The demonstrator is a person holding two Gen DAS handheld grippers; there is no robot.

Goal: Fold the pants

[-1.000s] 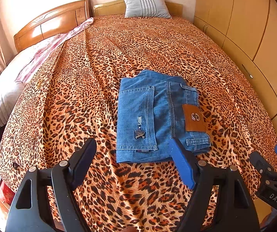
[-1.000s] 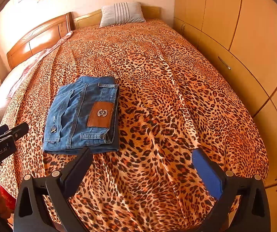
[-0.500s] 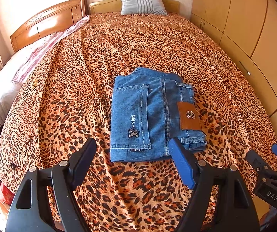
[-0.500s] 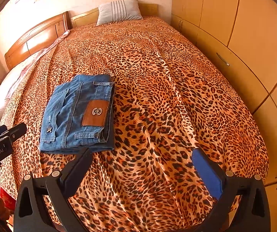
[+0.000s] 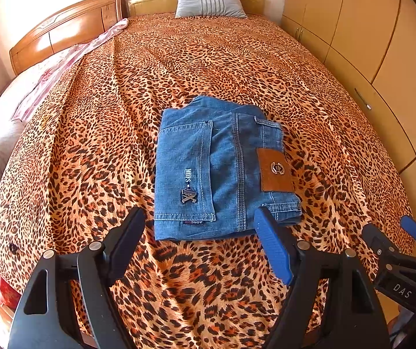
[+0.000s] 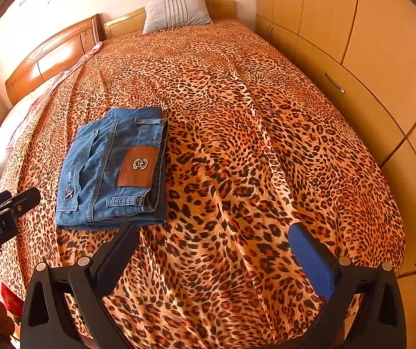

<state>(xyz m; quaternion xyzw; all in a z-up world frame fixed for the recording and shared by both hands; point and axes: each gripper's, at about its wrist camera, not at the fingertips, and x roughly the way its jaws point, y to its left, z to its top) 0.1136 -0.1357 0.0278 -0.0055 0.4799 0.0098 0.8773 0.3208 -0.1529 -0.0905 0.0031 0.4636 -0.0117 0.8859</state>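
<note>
Folded pants (image 5: 225,171) lie flat on a bed (image 5: 179,72) covered with a leopard-print spread, toward its near end and left of its middle as the right wrist view shows them (image 6: 115,171). The denim forms a compact rectangle with a back pocket and a brown leather patch (image 5: 276,171) facing up.

Left gripper (image 5: 199,232): jaws stand wide apart with nothing between them, hovering above the spread just short of the pants' near edge. Its black finger sits at left and its blue pad (image 5: 272,250) at right, the pad's tip overlapping the near right corner of the pants in the picture.

Right gripper (image 6: 213,241): jaws likewise wide and empty, above bare spread to the right of the pants.

A striped pillow (image 5: 209,1) leans at the headboard (image 5: 65,35). Wardrobe doors (image 6: 367,43) run along the bed's right side.
</note>
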